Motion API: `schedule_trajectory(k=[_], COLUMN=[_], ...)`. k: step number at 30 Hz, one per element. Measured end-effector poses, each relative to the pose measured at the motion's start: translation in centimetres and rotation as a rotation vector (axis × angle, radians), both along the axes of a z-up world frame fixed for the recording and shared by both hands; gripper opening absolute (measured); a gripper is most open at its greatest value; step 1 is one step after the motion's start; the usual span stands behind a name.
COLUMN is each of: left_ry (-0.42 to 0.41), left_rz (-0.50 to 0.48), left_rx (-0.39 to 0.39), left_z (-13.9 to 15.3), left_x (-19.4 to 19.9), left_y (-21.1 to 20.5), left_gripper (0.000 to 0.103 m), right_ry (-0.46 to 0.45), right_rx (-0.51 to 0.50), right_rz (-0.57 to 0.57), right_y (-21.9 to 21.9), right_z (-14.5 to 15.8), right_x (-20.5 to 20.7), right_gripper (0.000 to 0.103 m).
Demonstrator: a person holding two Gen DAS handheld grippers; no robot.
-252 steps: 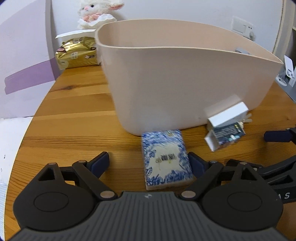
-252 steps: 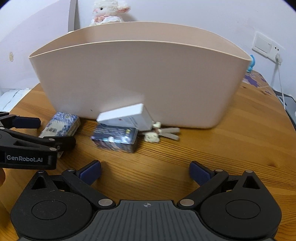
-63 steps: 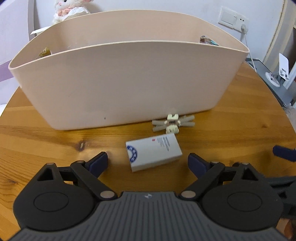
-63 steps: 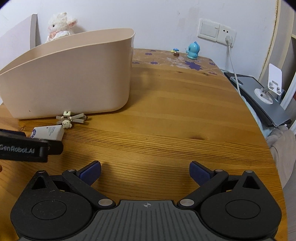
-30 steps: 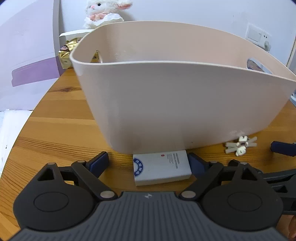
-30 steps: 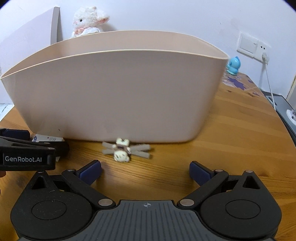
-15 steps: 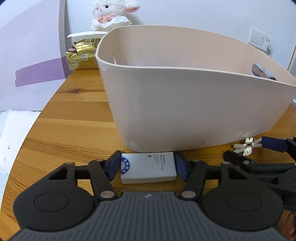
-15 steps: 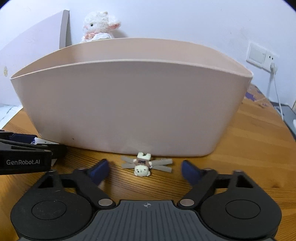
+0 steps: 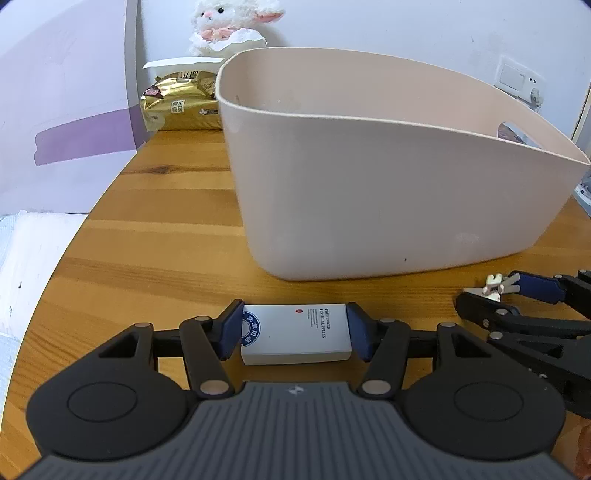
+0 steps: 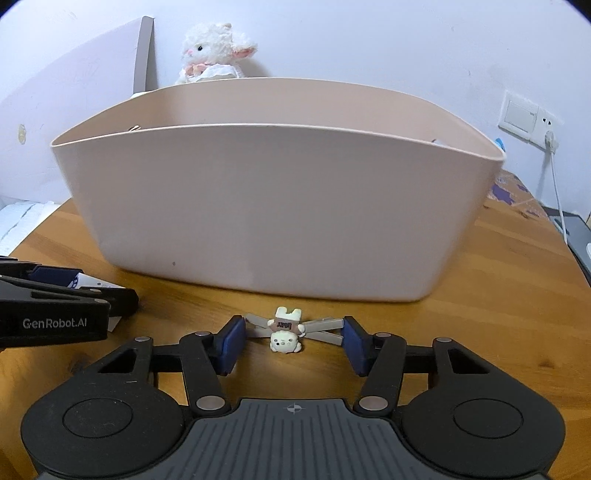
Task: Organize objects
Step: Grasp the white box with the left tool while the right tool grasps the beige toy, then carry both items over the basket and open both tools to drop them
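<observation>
A white box [image 9: 291, 343] with a blue round emblem lies flat on the wooden table [image 9: 166, 240], just in front of the tall beige bin [image 9: 388, 192]. My left gripper [image 9: 294, 325] is shut on the box, one pad against each short end. To the right, a small cream bunny hair clip [image 10: 284, 334] with grey crossed arms lies before the bin [image 10: 277, 206]. My right gripper [image 10: 292, 341] is shut on the clip, pads touching the tips of its arms. The bin's inside is mostly hidden from both views.
A plush lamb [image 9: 229, 26] and a gold packet [image 9: 181, 105] stand behind the bin at the back left. A wall socket with a cable [image 10: 532, 123] is at the right, with a dark device [image 10: 580, 240] at the table's right edge.
Both grippers moved in and their fingers came together: the left onto the white box, the right onto the bunny clip. Earlier a blue patterned box and a dark box lay here; neither shows now.
</observation>
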State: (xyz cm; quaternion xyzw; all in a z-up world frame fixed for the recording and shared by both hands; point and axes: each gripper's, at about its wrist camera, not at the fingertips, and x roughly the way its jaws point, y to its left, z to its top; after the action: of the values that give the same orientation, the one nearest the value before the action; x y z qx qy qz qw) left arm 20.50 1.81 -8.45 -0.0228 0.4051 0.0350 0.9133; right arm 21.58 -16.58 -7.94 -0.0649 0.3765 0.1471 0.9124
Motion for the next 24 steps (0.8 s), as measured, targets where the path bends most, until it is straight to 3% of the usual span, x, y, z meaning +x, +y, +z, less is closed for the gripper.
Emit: schedule_trajectory(k=[8,24], left_ry=[-0.023,-0.213], left_rz=[-0.006,-0.049], left_rx=[-0.004,0.037], left_z=[1.1,8.0], left_x=[-2.4,-8.2], left_y=[0.1,-0.9], left_gripper=[0.061,0.061], right_ry=[-0.017,-0.24], right_rx=[0.017,0.041], right_rz=[0.001,-0.008], right_y=[-1.6,-4.2], right_z=[1.7,10.7], right_x=[-2.8,-9.3], right_gripper=[0.053,0.053])
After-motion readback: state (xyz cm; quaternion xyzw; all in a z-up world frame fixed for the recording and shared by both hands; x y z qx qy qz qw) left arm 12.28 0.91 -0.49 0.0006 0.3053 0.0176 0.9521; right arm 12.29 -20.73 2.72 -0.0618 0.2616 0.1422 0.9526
